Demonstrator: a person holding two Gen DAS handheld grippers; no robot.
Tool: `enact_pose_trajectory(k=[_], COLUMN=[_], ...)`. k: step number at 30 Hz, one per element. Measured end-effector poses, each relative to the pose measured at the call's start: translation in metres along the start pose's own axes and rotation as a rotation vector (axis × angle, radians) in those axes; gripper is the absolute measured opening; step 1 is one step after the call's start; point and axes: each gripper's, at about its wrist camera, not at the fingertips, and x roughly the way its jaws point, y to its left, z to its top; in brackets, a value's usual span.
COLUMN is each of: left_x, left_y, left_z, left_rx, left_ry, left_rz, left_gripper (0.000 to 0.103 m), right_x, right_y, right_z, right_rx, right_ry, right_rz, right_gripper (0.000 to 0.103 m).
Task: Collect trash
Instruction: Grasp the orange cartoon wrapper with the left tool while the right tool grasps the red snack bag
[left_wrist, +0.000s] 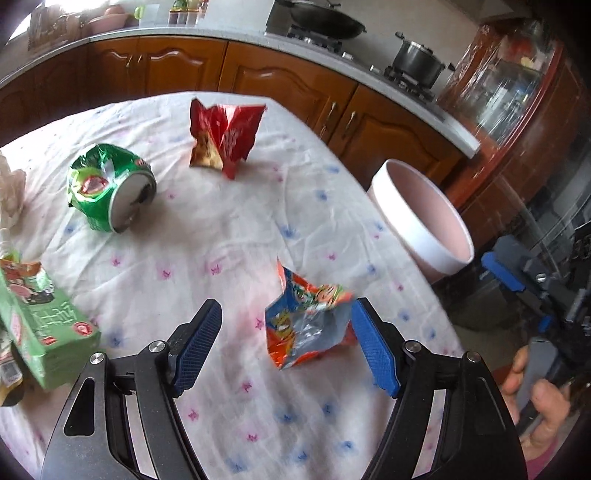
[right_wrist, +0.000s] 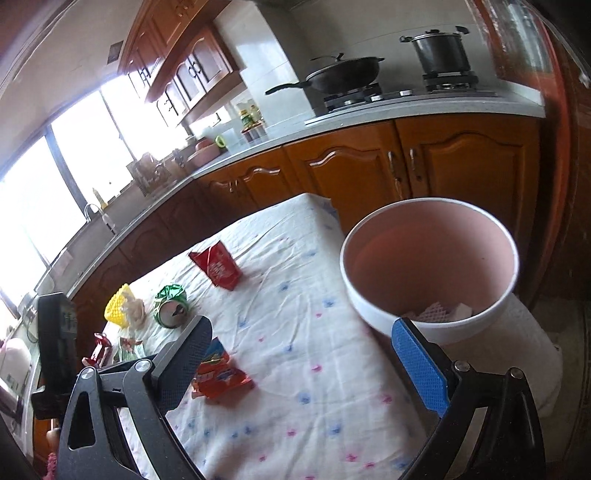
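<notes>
Through the left wrist camera I start at the far left, where a green carton (left_wrist: 48, 328) lies on its side near the edge of the table (left_wrist: 221, 229), which is covered by a white cloth dotted with small pink and blue prints. Further in, a crushed green can (left_wrist: 110, 186) lies tipped over with its silver end toward me, and behind it to the right a torn red snack wrapper (left_wrist: 223, 134) stands up off the cloth. My left gripper (left_wrist: 286, 347) hangs over the near part of the table with its jaws standing wide; a crumpled orange-and-blue snack wrapper (left_wrist: 308, 325) lies on the cloth between them, close against the right-hand blue pad (left_wrist: 375, 354), though I cannot tell whether that pad touches it, and the left-hand pad is well clear of it. To the right, just off the table's edge, stands the white bin with a pink inside (left_wrist: 424, 221), and at the far right a hand (left_wrist: 535, 398) grips a handle. Through the right wrist camera, my right gripper (right_wrist: 303, 363) is also spread wide with nothing between its pads, pointing across the table with the bin's rim just behind its right-hand finger; some pale paper scraps (right_wrist: 439, 312) lie at the bottom of the bin.
</notes>
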Motion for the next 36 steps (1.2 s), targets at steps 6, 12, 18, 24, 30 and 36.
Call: enact_pose_trajectory(k=[6, 12, 18, 24, 30, 36], left_x=[0.025, 0.019, -0.009, -0.045, -0.073, -0.076], left_y=[0.0, 0.005, 0.015, 0.037, 0.069, 0.095], left_z=[-0.006, -0.01, -0.01, -0.008, 0.007, 0.015], left_rx=[0.021, 0.021, -0.002, -0.038, -0.106, -0.159], left_ry=[0.084, 0.057, 0.004, -0.069, -0.152, -0.177], left_rz=[-0.026, -0.05, -0.055, -0.021, 0.018, 0.043], left_gripper=[0.013, 0.009, 0.008, 0.008, 0.008, 0.008], right_x=[0.009, 0.023, 0.042, 0.071, 0.112, 0.16], right_y=[0.015, 0.027, 0.038, 0.059, 0.085, 0.103], right_z=[-0.002, 0.0, 0.008, 0.019, 0.029, 0.042], right_rx=[-0.029, -0.045, -0.072, -0.111, -0.156, -0.18], right_ry=[0.009, 0.023, 0.035, 0.059, 0.101, 0.149], right_rz=[0.018, 0.045, 0.068, 0.107, 0.155, 0.174], right_gripper=[0.099, 0.099, 0.098, 0.096, 0.085, 0.082])
